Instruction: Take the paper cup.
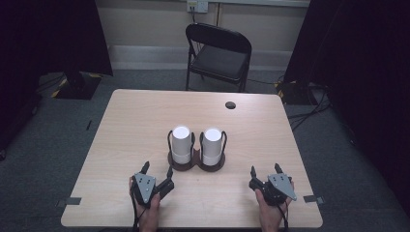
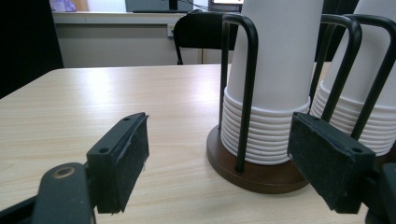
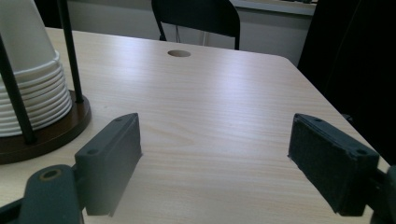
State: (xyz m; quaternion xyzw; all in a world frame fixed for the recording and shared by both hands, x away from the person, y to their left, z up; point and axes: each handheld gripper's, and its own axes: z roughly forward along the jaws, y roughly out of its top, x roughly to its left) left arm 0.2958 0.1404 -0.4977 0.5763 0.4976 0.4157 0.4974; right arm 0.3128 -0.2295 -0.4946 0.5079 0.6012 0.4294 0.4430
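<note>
White paper cups sit upside down in two stacks, the left stack [image 1: 182, 144] and the right stack [image 1: 212, 145], side by side in a dark twin holder [image 1: 197, 164] with black wire loops, at the middle of the desk [image 1: 125, 125]. Taking that holder as the landmark: the left tool [image 1: 157, 170] rests just short of it on the person's side, a little to its left, with its jaws spread wide and nothing between them. The right tool [image 1: 265, 170] lies on the same near side, further off to the holder's right, also wide open and empty. A black folding chair [image 1: 218, 54] stands beyond the holder, past the desk's far edge. To my eye nothing has begun yet; this looks like the ready stance before a reach. The next move likely calls for one tool to rise above the wire loops and close on the topmost cup without dragging the rest.
</note>
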